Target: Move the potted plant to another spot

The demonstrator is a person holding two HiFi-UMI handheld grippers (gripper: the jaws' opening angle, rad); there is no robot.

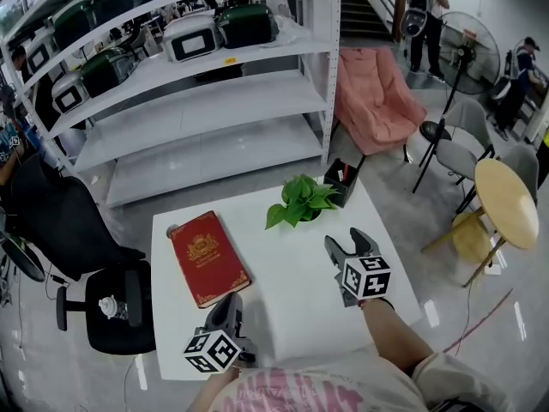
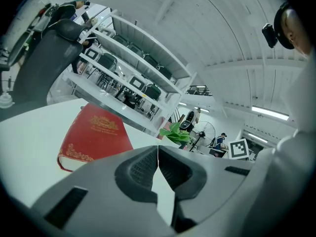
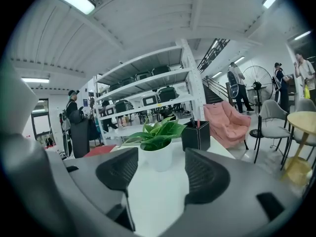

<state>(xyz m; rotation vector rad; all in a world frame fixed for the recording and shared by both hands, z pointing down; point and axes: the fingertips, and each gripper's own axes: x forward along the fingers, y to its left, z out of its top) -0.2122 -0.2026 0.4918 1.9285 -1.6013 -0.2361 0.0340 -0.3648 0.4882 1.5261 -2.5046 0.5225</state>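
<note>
Plant [image 1: 300, 202] is standing on the counter [image 1: 292, 290], just beside the black pen holder [image 1: 341, 181]. We are aiming the right gripper [image 1: 345, 240] at it, jaws half spread to fit its white pot and not yet touching. The left gripper [image 1: 230, 309], pinched together and empty, is waiting well apart from it.

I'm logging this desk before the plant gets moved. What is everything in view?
table: 1, white, centre
book: 1, red, table's left side
potted plant: 1, green leaves in white pot, table's far edge
pen holder: 1, black, table's far right corner
shelf: 1, white, behind table
armchair: 1, pink, right of shelf
round table: 1, yellow, far right
office chair: 1, black, left of table
left hand-held gripper: 1, grey, shut, near book
right hand-held gripper: 1, grey, open, short of plant
</note>
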